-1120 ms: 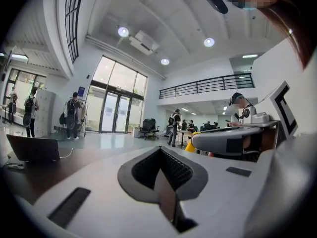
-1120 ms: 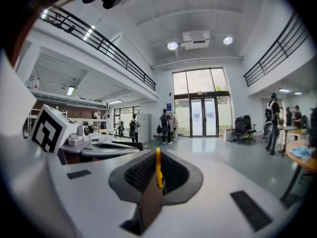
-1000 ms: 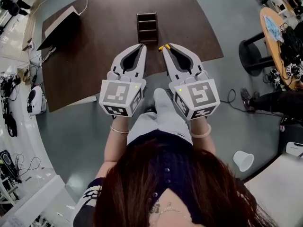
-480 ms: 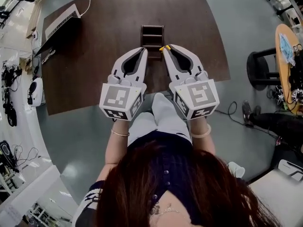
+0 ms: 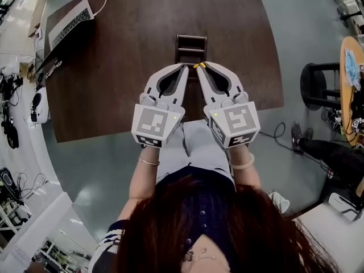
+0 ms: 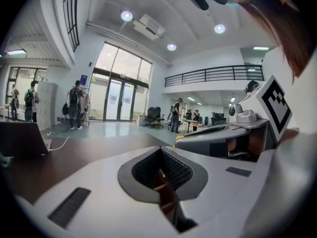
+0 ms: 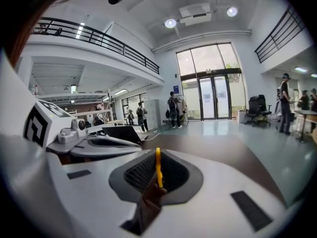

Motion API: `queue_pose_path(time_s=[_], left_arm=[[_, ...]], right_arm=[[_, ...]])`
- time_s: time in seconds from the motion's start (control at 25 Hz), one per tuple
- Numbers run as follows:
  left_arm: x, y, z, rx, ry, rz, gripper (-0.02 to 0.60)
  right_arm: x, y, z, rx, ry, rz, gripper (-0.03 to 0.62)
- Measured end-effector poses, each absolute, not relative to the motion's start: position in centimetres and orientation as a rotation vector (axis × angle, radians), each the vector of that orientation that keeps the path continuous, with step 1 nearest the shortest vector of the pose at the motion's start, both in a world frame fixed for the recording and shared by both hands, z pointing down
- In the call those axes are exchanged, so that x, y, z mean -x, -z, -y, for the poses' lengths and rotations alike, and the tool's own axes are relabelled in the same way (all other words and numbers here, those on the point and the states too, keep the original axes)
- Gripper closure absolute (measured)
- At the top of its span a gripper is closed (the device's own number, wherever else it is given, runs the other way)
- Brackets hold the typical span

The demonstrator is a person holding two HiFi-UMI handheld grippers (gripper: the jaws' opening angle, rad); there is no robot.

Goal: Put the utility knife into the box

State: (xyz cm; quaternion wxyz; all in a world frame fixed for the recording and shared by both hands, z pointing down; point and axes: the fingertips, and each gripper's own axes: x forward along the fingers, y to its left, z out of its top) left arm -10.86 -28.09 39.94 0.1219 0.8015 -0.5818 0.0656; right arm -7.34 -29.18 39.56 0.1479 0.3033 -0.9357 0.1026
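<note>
A dark brown open box (image 5: 191,45) with cross dividers stands on the brown table (image 5: 131,67). My right gripper (image 5: 201,67) is shut on the yellow utility knife (image 5: 198,65), whose tip pokes out at the box's near edge. In the right gripper view the knife (image 7: 158,166) shows as a thin yellow strip pinched upright between the jaws of the right gripper (image 7: 157,152). My left gripper (image 5: 183,67) hovers just left of it, shut with nothing held. Seen from the left gripper view, the left gripper (image 6: 160,150) has its pads together and the right gripper (image 6: 218,138) close beside it.
An open laptop (image 5: 67,24) with a white cable lies at the table's far left corner. Right of the table stand a black stool (image 5: 318,84) and a round wooden table (image 5: 351,67). A white cup (image 5: 278,201) lies on the floor. People stand far off in the hall.
Both grippers have moved forward over the table towards the box, the right one still holding the knife. Their tips now reach the box's near edge.
</note>
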Motion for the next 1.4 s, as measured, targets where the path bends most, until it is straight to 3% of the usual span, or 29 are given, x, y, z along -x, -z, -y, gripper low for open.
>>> queue_pose_path(time_s=[0.28,0.8,1.4], left_arm=[[11.9,-45.8,29.0,-2.258,-0.216,1.702,0.581],[12.6,-50.4,28.9,-2.193,-0.226,1.632,0.581],[13.2,-43.5,29.3,-2.238,-0.214,1.700,0.581]], right_arm=[[8.1,-45.4,29.9,-0.822,-0.459,2.668,0.557],[8.7,-51.4,30.0,-0.794,-0.427,2.564,0.557],[6.5,-42.1,30.9,-0.934,-0.378,2.696,0.557]])
